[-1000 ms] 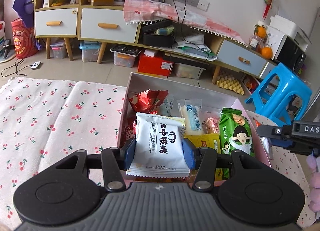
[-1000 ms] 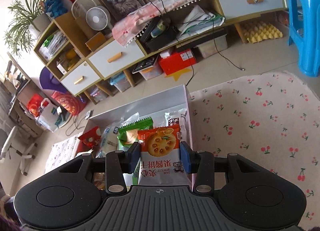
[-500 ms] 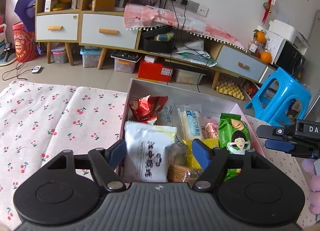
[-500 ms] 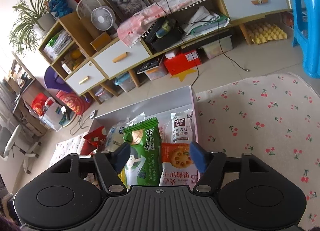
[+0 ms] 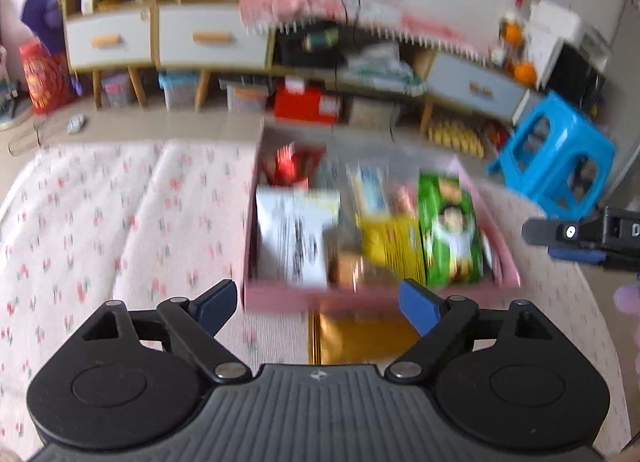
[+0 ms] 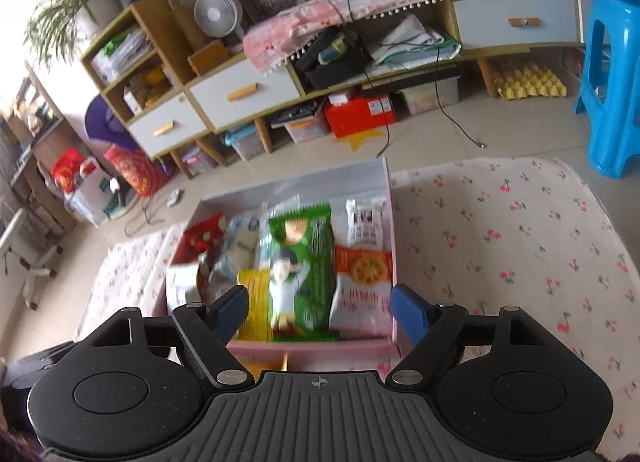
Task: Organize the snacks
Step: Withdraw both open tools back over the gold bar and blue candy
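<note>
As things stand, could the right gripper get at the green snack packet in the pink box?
Probably yes. The right gripper is open and empty, just above the green packet, which lies on top in the pink box with nothing over it.

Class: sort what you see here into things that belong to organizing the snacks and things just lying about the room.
Belongs to the job:
pink box
green snack packet
orange biscuit packet
white snack packet

Just lying about:
blue stool
desk fan
red box
</note>
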`<action>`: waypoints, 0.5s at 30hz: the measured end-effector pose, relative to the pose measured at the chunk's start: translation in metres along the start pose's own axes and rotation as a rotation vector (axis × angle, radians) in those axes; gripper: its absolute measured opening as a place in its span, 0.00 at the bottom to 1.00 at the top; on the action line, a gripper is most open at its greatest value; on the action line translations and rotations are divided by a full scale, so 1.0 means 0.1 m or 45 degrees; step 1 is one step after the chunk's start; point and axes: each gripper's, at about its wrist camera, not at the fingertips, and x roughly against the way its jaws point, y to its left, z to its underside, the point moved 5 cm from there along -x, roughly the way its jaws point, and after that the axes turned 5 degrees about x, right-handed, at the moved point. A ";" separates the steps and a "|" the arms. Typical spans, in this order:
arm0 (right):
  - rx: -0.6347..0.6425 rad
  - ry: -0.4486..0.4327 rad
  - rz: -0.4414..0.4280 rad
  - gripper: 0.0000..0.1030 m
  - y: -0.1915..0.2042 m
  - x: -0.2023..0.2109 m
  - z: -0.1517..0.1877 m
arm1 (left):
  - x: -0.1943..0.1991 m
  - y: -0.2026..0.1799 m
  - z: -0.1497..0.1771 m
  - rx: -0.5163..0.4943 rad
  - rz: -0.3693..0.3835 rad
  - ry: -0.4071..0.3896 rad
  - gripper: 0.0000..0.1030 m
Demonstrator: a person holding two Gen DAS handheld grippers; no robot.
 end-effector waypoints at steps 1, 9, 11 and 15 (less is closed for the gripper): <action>0.020 0.021 0.012 0.79 0.02 0.02 0.05 | 0.00 0.01 0.03 0.002 -0.002 0.020 0.78; 0.042 0.156 0.068 0.79 0.04 0.12 0.40 | -0.10 0.09 0.20 0.075 0.033 0.066 0.44; 0.040 0.173 0.063 0.79 0.04 0.14 0.49 | -0.13 0.14 0.26 0.126 0.065 0.070 0.39; 0.041 0.223 0.049 0.79 0.00 0.11 0.64 | -0.25 0.24 0.32 0.232 0.115 0.076 0.29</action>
